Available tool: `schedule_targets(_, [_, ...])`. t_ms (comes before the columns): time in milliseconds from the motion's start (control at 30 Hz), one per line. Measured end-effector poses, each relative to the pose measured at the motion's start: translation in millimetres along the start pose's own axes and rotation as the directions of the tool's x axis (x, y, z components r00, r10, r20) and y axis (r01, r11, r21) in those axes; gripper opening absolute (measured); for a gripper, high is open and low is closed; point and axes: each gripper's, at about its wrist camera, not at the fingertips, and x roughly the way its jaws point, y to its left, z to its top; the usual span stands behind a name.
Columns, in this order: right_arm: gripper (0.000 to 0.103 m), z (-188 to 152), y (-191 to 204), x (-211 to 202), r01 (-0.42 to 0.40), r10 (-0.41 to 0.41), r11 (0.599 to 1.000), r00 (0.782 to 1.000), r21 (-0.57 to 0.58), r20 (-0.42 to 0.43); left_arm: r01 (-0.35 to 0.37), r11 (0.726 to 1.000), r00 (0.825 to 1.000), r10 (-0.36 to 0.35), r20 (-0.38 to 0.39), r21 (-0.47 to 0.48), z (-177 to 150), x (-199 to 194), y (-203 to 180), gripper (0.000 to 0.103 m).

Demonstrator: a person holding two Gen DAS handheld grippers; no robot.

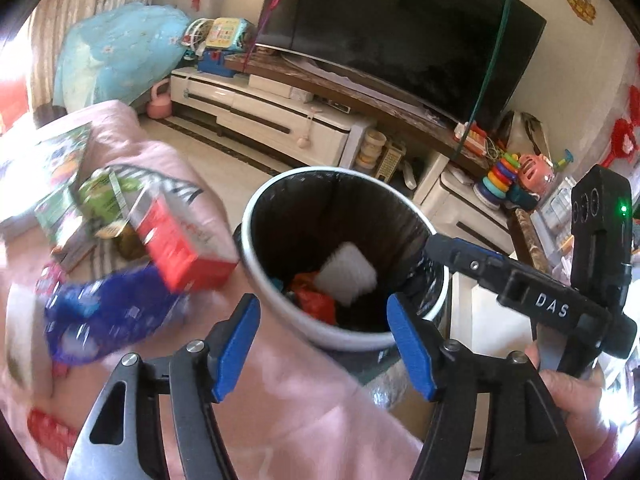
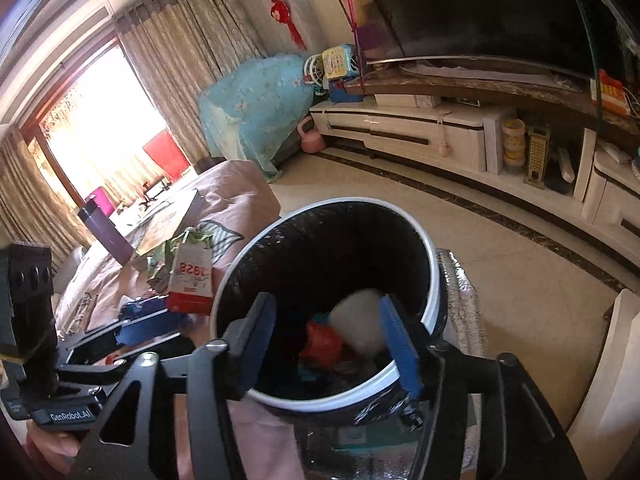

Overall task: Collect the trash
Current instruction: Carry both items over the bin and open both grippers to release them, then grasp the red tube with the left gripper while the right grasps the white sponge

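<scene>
Both tongs, left (image 1: 324, 344) and right (image 2: 328, 344), gape empty above bin (image 1: 280, 300); "DAS", "GenRobot.AI" on rigs (carton (image 2: 190, 280) digits blurred).

Pink quilt (image 1: 288, 392) bearing red carton (image 1: 180, 240), blue bag (image 1: 104, 316), green wrappers (image 1: 104, 200), booklets (image 1: 52, 160)
</scene>
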Motion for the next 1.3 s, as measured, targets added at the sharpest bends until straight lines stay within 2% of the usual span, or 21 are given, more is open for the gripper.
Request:
schedule_targets(167, [0.077,-13.9,17.1,-9.0,-0.032,0.032,0.999,0.999,0.001,0.016,-0.022,0.999,0.999,0.023,0.023,-0.034,-29.5,-33.1,14.3,0.065])
schedule_targets(333, [0.086,-30.2,42.9,-14.0,-0.069,0.069,0.997,0.997,-0.019,0.021,-0.067,0.996,0.997,0.069,0.042,-0.055,-56.9,-71.0,33.2,0.065])
schedule_targets(833, [0.086,-73.6,111.2,10.7,-0.156,0.149,0.984,0.986,-0.090,-0.081,-0.160,0.962,0.983,0.177,0.059,-0.220,-118.8,-162.5,83.9,0.065])
schedule_targets(1033, [0.086,-81.1,124.2,17.3,-0.170,0.160,0.980,0.982,-0.100,-0.102,-0.158,0.930,0.986,0.166,-0.006,-0.331,-124.8,-159.8,99.7,0.071])
schedule_targets(1167, [0.086,-82.9,124.4,16.2,-0.162,0.153,0.982,0.983,-0.098,-0.100,-0.147,0.902,0.989,0.145,-0.035,-0.407,-114.1,-145.1,110.2,0.075])
schedule_targets(1233, [0.086,-82.8,122.1,15.1,-0.157,0.148,0.983,0.984,-0.090,-0.098,-0.162,0.890,0.986,0.162,-0.037,-0.426,-108.7,-138.5,111.3,0.078])
schedule_targets(1300, [0.086,-81.8,120.6,15.0,-0.151,0.143,0.985,0.985,-0.083,-0.096,-0.203,0.882,0.978,0.204,-0.043,-0.425,-103.9,-131.6,113.3,0.076])
